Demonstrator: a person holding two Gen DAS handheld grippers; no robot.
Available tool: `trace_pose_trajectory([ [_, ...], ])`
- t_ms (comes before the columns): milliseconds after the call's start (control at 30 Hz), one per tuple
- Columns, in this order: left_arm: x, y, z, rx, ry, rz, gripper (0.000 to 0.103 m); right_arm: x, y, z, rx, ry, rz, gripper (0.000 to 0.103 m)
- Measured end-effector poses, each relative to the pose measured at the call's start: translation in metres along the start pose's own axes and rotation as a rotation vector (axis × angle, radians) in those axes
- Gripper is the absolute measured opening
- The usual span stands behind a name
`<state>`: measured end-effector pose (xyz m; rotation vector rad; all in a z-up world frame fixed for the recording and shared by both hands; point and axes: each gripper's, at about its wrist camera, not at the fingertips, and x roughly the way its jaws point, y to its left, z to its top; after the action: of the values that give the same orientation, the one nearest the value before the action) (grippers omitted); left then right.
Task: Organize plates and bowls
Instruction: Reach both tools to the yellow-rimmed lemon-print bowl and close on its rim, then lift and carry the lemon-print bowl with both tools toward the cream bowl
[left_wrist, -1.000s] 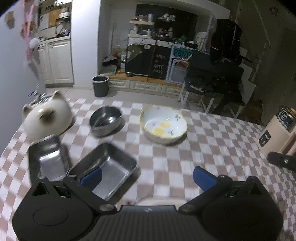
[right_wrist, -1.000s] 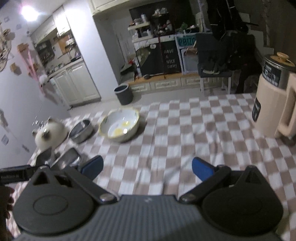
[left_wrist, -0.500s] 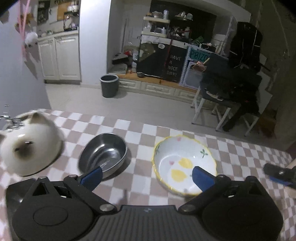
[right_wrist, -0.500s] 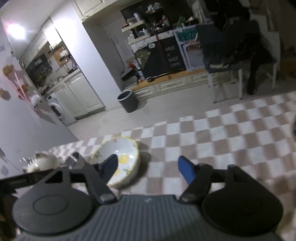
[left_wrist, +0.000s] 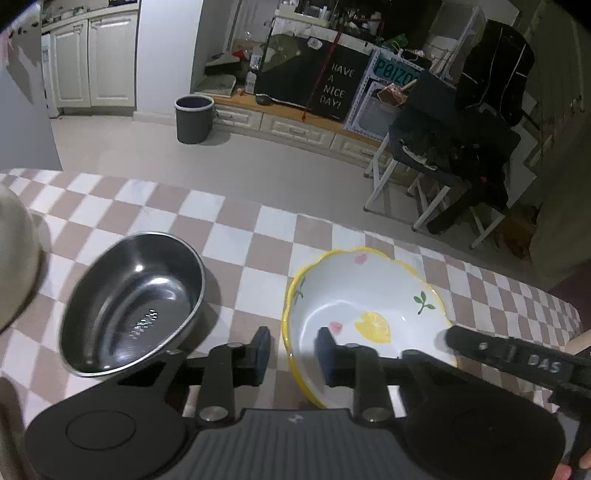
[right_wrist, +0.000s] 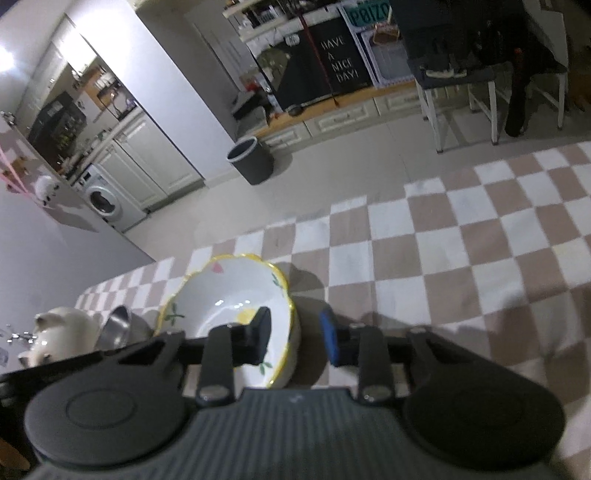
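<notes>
Bowl (left_wrist: 369, 299), sign (left_wrist: 334, 86) behind: "HAVE A NICE DAY!"

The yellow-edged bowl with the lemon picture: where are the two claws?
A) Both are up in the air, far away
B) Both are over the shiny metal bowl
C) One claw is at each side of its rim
C: the left claw straddles the near-left rim of the yellow-edged bowl and the right claw straddles its right rim; the metal bowl sits untouched.

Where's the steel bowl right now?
In the left wrist view the steel bowl sits on the checked cloth, left of the lemon-print bowl, beside the left gripper.
</notes>
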<state>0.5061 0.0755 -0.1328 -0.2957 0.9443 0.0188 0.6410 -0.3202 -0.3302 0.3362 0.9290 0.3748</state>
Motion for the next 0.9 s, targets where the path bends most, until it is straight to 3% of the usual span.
trace_pose_trajectory([
  [167, 0.013, 0.005, -0.002, -0.006, 0.021, 0.004, 0.011, 0.019, 0.005, 0.001, -0.029, 0.032, -0.018, 0.017],
  [267, 0.015, 0.008, -0.003, 0.004, 0.019, -0.017, 0.009, 0.022, 0.005, 0.001, -0.035, 0.037, -0.008, 0.012],
  [567, 0.001, -0.003, -0.016, 0.088, 0.019, -0.017, 0.009, 0.005, 0.008, -0.008, -0.116, 0.053, -0.045, 0.010],
  [900, -0.084, -0.041, -0.039, 0.137, -0.073, -0.067, 0.008, -0.074, 0.005, -0.025, -0.089, -0.012, -0.015, 0.010],
])
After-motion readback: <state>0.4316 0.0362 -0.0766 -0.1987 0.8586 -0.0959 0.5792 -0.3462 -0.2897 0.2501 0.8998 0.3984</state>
